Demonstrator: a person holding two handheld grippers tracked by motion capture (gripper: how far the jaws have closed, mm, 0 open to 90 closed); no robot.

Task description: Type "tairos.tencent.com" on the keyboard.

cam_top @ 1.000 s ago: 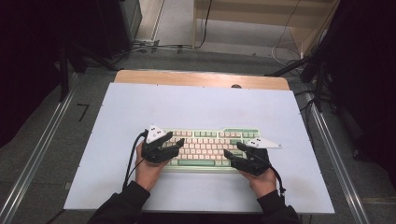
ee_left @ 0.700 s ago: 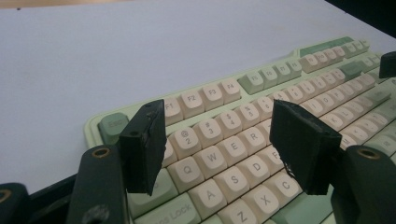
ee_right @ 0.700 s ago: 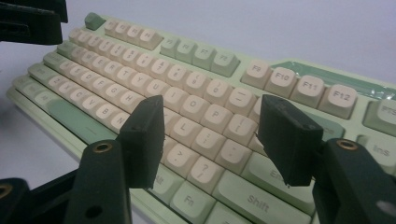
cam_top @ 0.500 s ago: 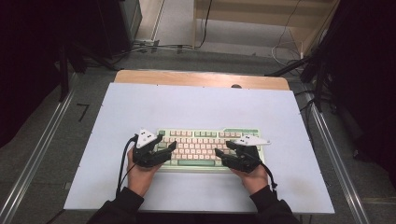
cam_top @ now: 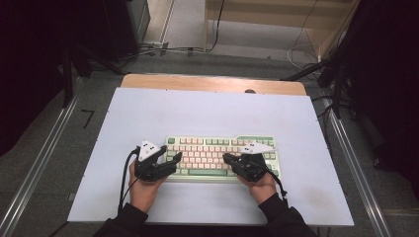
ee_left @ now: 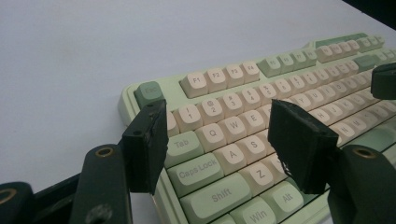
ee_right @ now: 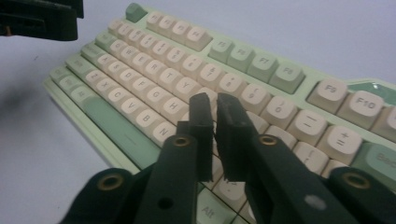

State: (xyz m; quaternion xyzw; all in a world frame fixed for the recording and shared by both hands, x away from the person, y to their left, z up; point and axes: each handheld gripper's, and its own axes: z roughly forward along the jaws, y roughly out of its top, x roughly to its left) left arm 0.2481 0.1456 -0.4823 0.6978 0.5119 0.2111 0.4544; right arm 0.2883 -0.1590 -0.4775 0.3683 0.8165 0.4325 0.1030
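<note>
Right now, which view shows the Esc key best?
Left gripper view: the green Esc key sits near and unblocked at the keyboard corner. The right gripper view shows it small and far off; the high view gives a tiny green speck.

Black tongs, brass screws, grey plates, dark sleeves.

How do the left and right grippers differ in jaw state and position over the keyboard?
The left gripper has its jaws wide open over the keyboard's left end; the right gripper has its jaws shut, having just closed on nothing, nearer the right end. Both are black and point toward the keys.
</note>
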